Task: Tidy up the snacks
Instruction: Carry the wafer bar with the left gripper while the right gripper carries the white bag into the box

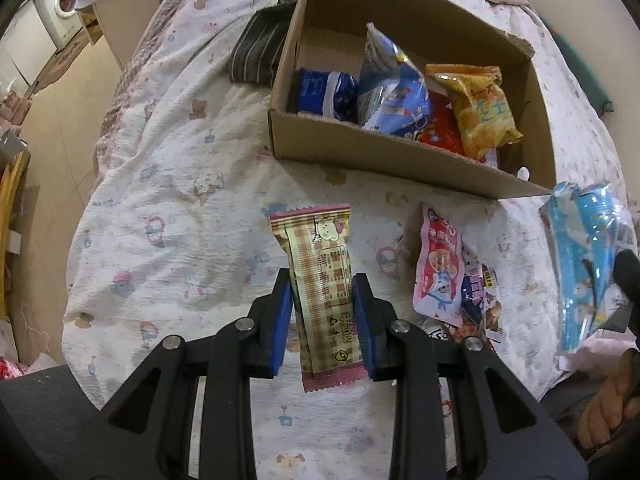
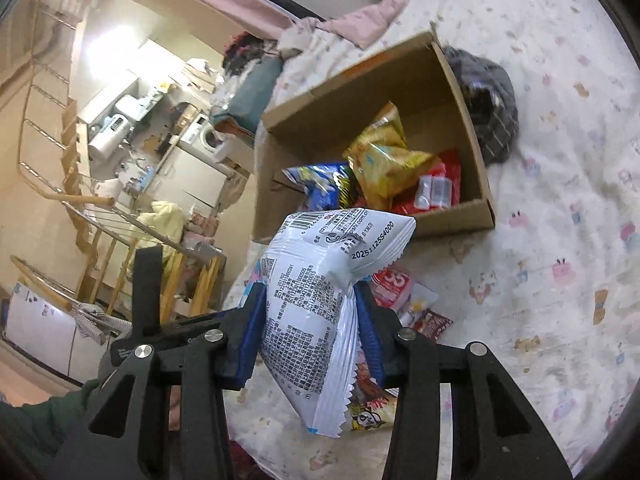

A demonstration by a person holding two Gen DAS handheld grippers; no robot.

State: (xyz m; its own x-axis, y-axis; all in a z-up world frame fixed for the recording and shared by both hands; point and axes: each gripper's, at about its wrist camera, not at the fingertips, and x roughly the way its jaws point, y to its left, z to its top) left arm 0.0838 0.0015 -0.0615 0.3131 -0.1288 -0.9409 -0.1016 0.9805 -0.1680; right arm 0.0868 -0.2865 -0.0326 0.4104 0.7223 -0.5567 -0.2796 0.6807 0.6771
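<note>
My left gripper [image 1: 322, 292] is shut on a beige and pink checked snack bar [image 1: 320, 276], its blue pads pressing both long sides, held above the bedsheet. In front of it stands an open cardboard box [image 1: 360, 152] holding a blue packet [image 1: 324, 92], a blue and white bag [image 1: 388, 92] and a yellow bag [image 1: 480, 112]. My right gripper [image 2: 310, 300] is shut on a white and light blue snack bag [image 2: 316, 312], lifted clear of the bed before the box [image 2: 452, 220]. The same bag [image 1: 584, 264] shows at the right edge of the left wrist view.
A pink packet [image 1: 438, 272] and a dark packet [image 1: 480, 300] lie loose on the sheet near the box. A dark striped cloth [image 1: 256, 52] lies beside the box's far corner. The bed edge drops to the floor on the left. A person's toes [image 1: 608, 400] show at the lower right.
</note>
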